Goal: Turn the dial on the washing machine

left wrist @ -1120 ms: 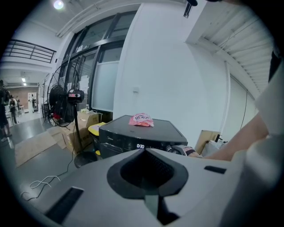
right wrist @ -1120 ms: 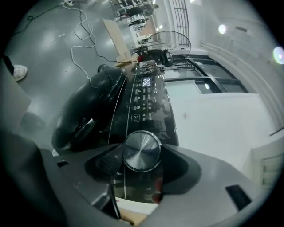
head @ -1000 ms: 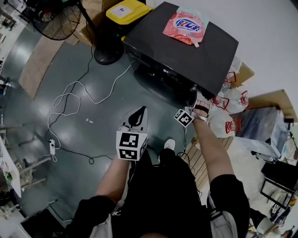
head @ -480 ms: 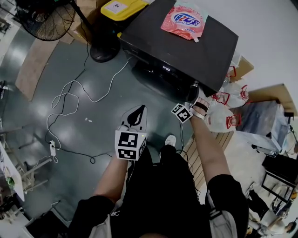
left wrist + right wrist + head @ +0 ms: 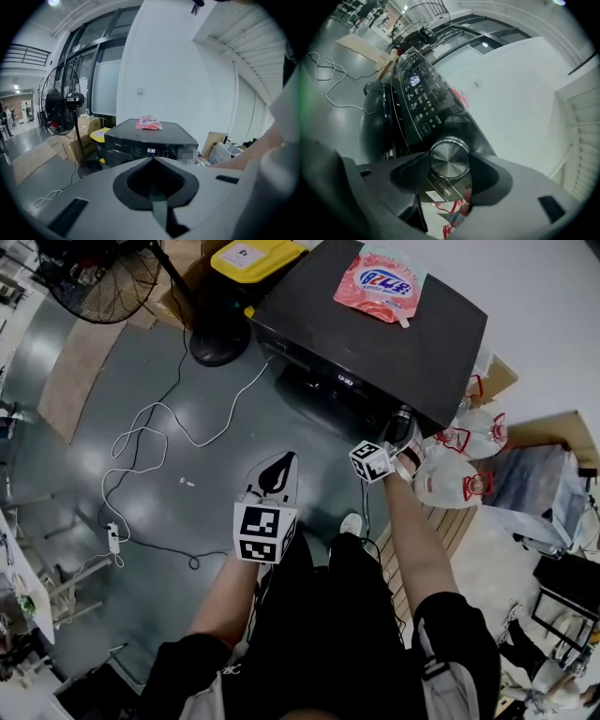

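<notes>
Right tool point(image 5: 450, 165) is clamped on the silver dial point(image 5: 449, 159), one jaw against each side. The dial sits at the front right corner of the washing machine point(image 5: 375, 338). Left tool point(image 5: 152, 162) is clenched on nothing, well apart from the machine.

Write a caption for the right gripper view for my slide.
The right tongs clasp the silver dial on the black washing machine.
</notes>
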